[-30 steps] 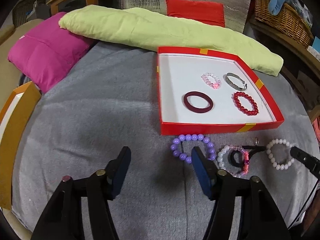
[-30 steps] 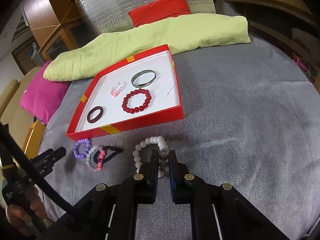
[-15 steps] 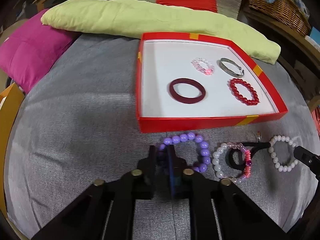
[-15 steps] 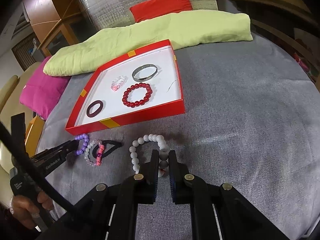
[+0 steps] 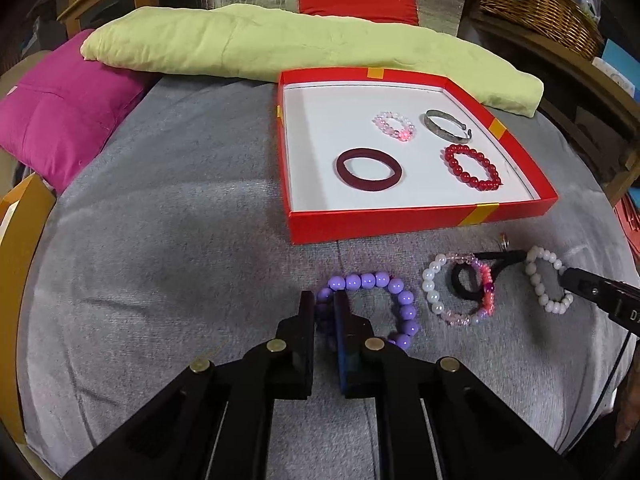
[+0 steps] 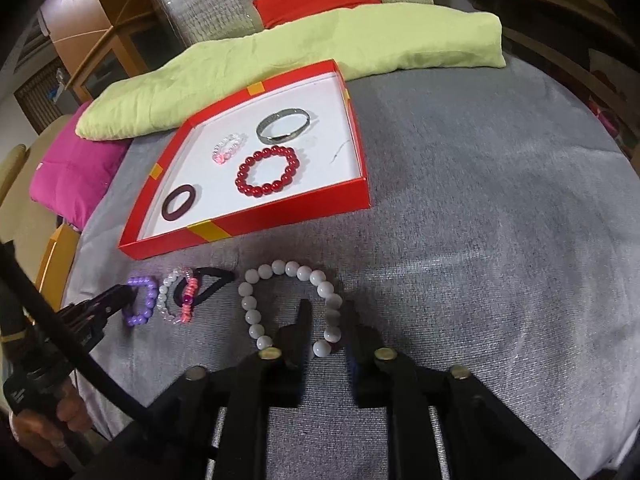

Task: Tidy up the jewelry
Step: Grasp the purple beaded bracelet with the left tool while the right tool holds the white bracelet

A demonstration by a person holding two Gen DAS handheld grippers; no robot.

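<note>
Our left claw (image 5: 325,312) pinches the purple bead bracelet (image 5: 370,308) at its near-left beads, light, floppy, likely slippery, while our right claw (image 6: 326,322) straddles the white bead bracelet (image 6: 290,306), jaws parted.

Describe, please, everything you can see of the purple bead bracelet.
The purple bead bracelet is a loop of round, glossy lilac beads that look like plastic, all about the same size. It lies flat on the grey cloth, outside the red box and just in front of its near wall, left of a pile of mixed bracelets. The left gripper has its jaws shut on the loop's left side.
</note>
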